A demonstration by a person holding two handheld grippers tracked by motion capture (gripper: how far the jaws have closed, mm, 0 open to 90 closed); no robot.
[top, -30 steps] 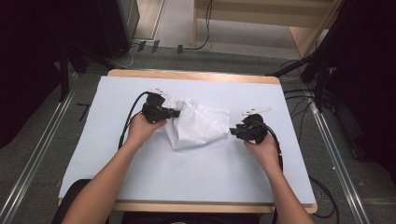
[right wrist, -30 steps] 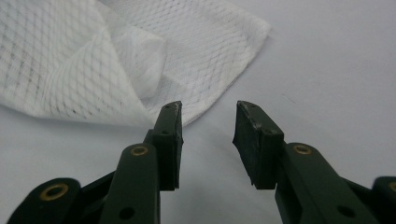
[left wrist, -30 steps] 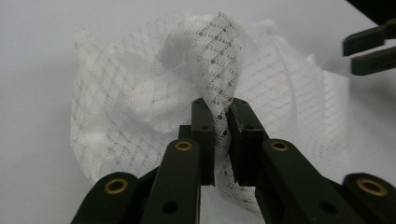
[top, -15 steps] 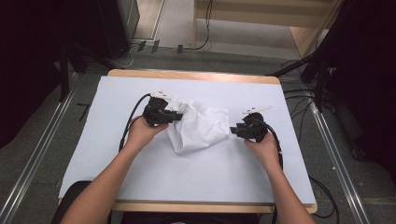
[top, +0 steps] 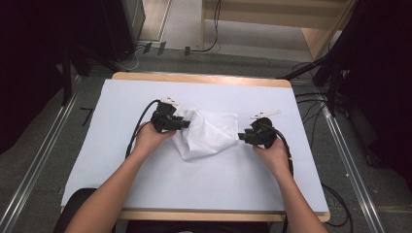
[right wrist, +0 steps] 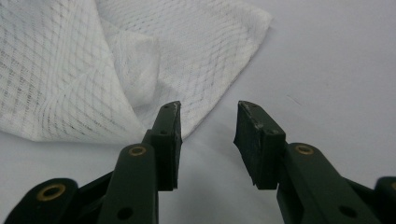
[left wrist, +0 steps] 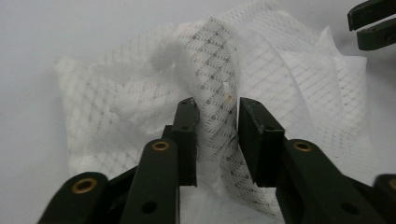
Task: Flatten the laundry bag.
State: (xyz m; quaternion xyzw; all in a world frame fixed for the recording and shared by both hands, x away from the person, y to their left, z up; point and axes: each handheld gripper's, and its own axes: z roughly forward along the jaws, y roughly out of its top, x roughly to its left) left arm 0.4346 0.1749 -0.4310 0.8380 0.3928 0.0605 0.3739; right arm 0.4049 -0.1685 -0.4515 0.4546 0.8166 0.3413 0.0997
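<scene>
A crumpled white mesh cloth (top: 209, 133) lies in the middle of the white table cover. My left gripper (top: 187, 124) is at the cloth's left edge. In the left gripper view a raised fold of the cloth (left wrist: 212, 70) stands between the jaws of the left gripper (left wrist: 215, 105); they have just been opening and the pads no longer pinch it. My right gripper (top: 241, 136) rests at the cloth's right corner. In the right gripper view the right gripper (right wrist: 208, 107) is open with bare table between its jaws, and the cloth (right wrist: 93, 60) lies just beside its left jaw.
The white cover (top: 145, 184) spreads over a wooden table with open room around the cloth. Metal rails run along the floor on both sides. Cables (top: 138, 131) trail from the grippers. The right gripper's jaw tips (left wrist: 373, 23) show far off in the left gripper view.
The left gripper's jaws have parted and let go of the cloth's left fold, which has settled lower. The right hand has stayed where it was.
</scene>
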